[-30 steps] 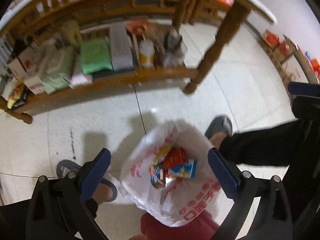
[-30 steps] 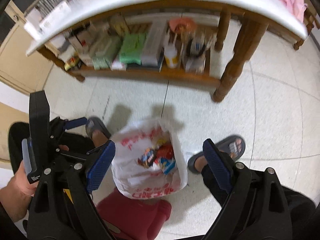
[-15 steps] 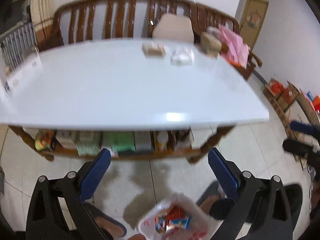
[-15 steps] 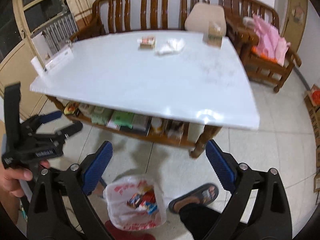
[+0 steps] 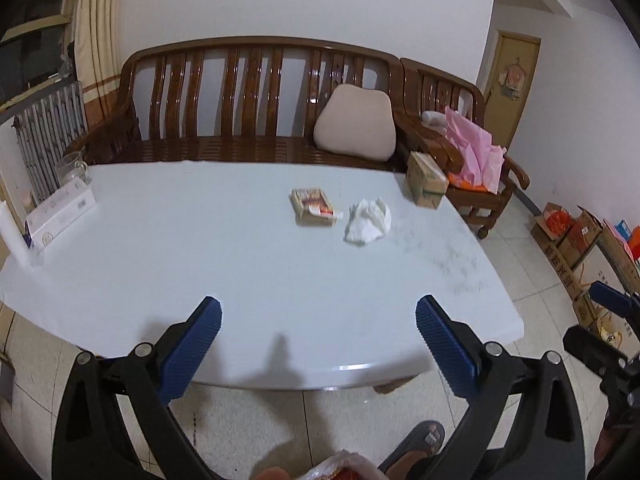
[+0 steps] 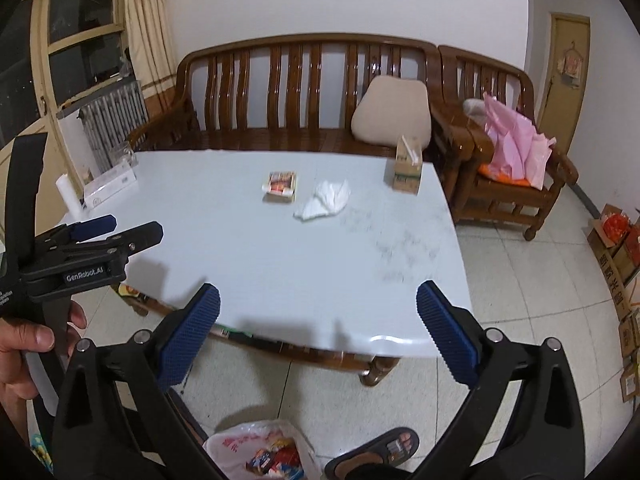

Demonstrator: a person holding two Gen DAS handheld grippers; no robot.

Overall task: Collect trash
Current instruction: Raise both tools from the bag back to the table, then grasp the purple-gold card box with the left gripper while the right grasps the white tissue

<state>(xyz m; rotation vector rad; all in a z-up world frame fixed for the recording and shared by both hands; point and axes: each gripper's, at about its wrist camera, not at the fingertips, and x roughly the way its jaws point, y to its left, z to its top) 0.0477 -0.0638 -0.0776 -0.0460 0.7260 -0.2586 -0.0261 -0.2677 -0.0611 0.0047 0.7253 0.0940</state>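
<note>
Both claws are spread wide and holding nothing, not touching anything either. The left claw [image 5: 318,320], black frame with blue ribbed pads, hangs over the near edge of the big glossy white table [image 5: 224,264], and the right claw [image 6: 318,306], same build, sits over the near right part of the table with its pads well apart too. From the right wrist view you can also see the left claw off to the side, gripped in the person's left hand [image 6: 24,344], jaws apart there as well. The trash on the table is at the far side, well away from both claws: a crumpled white paper tissue [image 5: 367,222] lying loose and bunched up, and just beside it on the left a flat tan snack box with a red and orange printed top [image 5: 314,206], lying flat and looking torn open at one end. A bit farther right, near the table's far corner, stands a small tan and green carton [image 5: 426,184], upright. Down on the pale tiled floor [image 6: 520,320], right under the right claw, sits a white plastic bag with red print [image 6: 264,452], mouth open, with colourful wrappers inside. A foot in a grey sandal [image 6: 374,454] rests just beside the bag.
</note>
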